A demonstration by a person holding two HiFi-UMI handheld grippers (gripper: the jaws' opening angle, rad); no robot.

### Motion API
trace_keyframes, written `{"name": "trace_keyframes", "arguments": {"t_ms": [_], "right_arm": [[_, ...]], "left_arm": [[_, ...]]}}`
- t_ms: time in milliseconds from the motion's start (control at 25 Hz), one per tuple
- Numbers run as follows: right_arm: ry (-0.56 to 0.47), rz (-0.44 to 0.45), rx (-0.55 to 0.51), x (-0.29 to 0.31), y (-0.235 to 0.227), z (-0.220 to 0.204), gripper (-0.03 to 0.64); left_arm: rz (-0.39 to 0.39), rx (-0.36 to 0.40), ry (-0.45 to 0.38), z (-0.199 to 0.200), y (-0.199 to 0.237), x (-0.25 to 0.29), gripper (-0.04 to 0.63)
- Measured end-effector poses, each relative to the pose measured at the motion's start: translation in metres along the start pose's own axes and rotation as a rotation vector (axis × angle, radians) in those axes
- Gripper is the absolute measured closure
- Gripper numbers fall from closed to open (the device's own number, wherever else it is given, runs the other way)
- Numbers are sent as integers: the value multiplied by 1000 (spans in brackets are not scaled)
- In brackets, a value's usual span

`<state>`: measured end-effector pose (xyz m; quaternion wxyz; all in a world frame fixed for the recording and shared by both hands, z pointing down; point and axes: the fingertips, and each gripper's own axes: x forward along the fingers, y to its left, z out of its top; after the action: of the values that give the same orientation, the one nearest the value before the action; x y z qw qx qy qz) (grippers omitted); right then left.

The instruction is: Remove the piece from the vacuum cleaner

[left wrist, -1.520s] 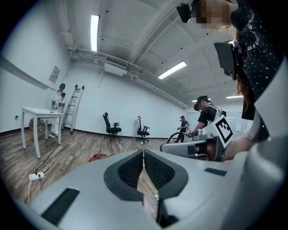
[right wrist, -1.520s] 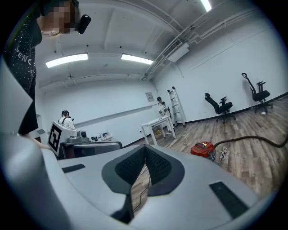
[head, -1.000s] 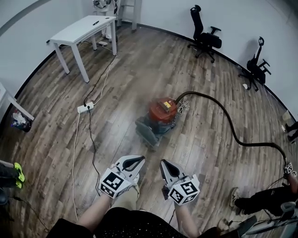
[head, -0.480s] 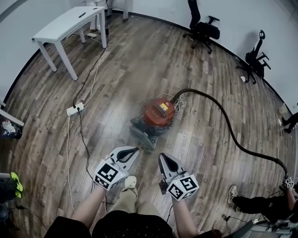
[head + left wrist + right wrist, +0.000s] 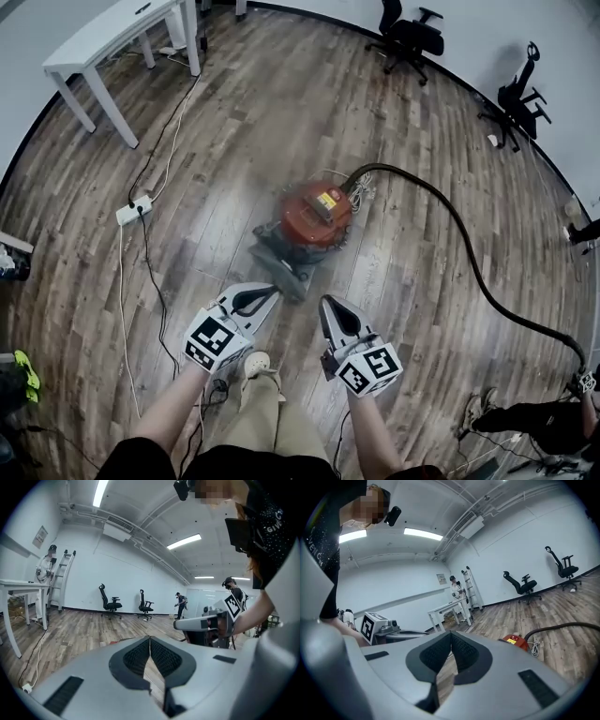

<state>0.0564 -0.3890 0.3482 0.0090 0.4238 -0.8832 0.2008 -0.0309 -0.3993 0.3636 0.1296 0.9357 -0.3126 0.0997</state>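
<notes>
Approach step: the red vacuum cleaner sits on the floor just beyond both tongs. Left gripper and right gripper are both closed, empty. Next, I'd judge, open up and reach down.

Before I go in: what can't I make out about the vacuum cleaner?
Head view: vacuum cleaner too small to tell which piece detaches; yellow label unreadable.
Head view: hose far end lost at the right edge.
Left gripper view: vacuum cleaner mostly hidden behind the left gripper.
Right gripper view: right gripper covers its lower part.
</notes>
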Motion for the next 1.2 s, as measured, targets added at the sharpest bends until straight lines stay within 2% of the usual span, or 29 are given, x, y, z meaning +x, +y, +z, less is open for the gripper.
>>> {"name": "trace_keyframes", "arguments": {"t_ms": [200,480,720,880,960,1000,1120,1200], "right_arm": [[-10,17,10,3,-23,-69,604],[-63,80,-22,20,-42,-151,604],[-110,-25,-113,41,-88,-207,604],[-118,-56,-135,54,-122,-254,603],[-139,-76,-135,58,-139,-274,593],[-151,-83,-138,59,-146,-283,561],[-165,-77,-146,63,-162,-306,486],[-170,-59,-139,63,-165,-318,454]], "left_arm": [[-7,-1,8,-67,3,17,584],[43,-19,-2,-153,31,31,584],[89,-8,-46,-215,71,51,584],[140,8,-94,-257,102,70,577],[167,32,-117,-276,118,80,447],[182,43,-128,-285,126,84,401],[242,70,-164,-301,153,95,292],[260,72,-187,-303,168,100,261]]}}
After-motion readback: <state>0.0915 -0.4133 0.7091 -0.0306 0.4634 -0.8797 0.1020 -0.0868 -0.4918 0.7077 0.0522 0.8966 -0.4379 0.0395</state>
